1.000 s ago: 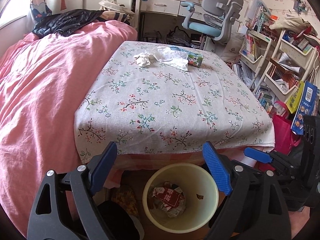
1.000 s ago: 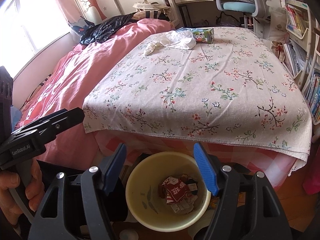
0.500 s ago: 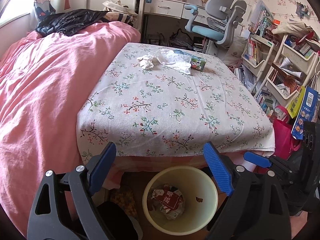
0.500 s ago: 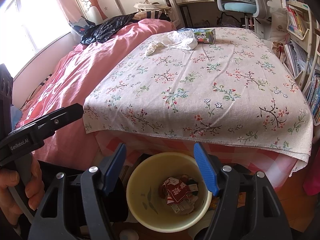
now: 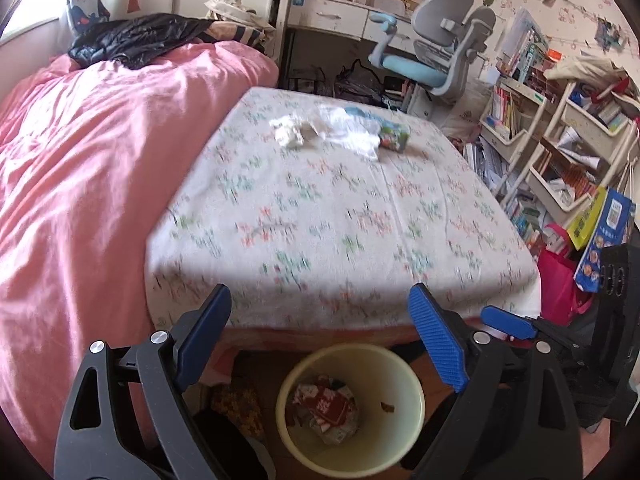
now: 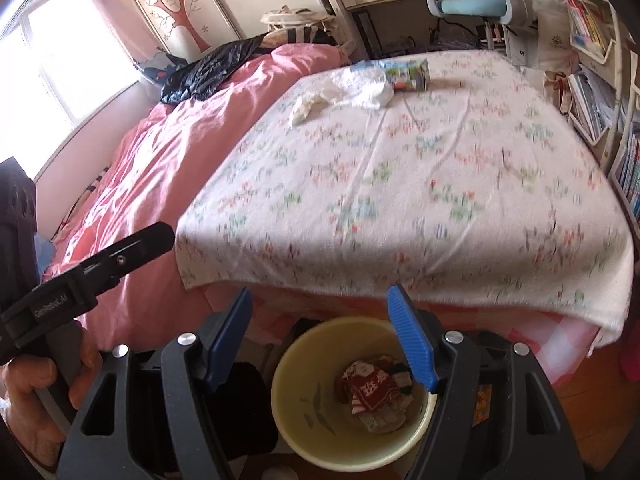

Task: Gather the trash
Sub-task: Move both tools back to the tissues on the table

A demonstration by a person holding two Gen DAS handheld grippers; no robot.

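Note:
A yellow bin with red wrapper trash inside stands on the floor under the near edge of a table with a floral cloth. At the table's far end lie a crumpled white tissue, a white plastic wrapper and a small green drink carton. My left gripper and right gripper are both open and empty, above the bin, far from the trash.
A bed with a pink duvet lies left of the table, a black jacket on it. A desk and blue-grey chair stand behind. Bookshelves and a red bag crowd the right side.
Both grippers have risen and tilted up, so the table looks lower and the bin has slid down in view. Both stay open and empty. The views are blurred now.

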